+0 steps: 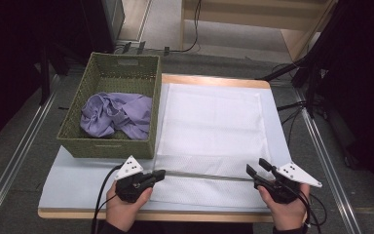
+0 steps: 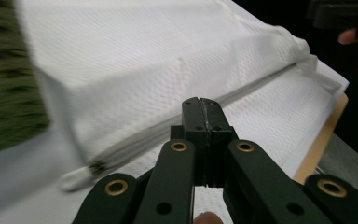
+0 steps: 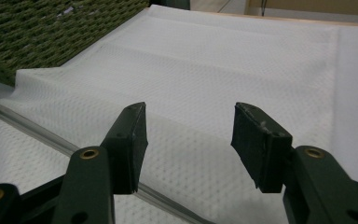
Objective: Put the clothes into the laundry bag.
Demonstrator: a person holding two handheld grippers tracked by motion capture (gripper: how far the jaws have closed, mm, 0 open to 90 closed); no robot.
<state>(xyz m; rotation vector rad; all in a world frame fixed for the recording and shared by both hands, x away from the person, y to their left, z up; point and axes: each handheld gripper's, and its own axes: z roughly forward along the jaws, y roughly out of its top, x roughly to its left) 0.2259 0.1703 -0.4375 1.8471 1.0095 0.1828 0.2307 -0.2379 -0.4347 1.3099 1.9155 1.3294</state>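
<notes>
On a pale grey mat over a wooden table (image 1: 214,80) in a dim room, a white mesh laundry bag with a zipper (image 1: 209,131) lies flat, its zipper line (image 1: 199,174) running across the near end between the two hand-held grippers. Just beyond the left gripper (image 1: 159,174), a green woven rectangular basket (image 1: 108,146) holds a crumpled lilac garment (image 1: 117,116), which suggests the loading of the bag has not begun: the clothing sits in the basket and the bag looks flat and empty. The left gripper's jaws are pressed together with no cloth visibly caught, its tip (image 2: 204,105) hovering just short of the zipper and its slider (image 2: 98,165). Well apart at the other end, the right gripper (image 3: 189,140) has its jaws spread, gripping nothing, poised over the mesh with the zipper passing just beneath its fingers (image 3: 261,144).
</notes>
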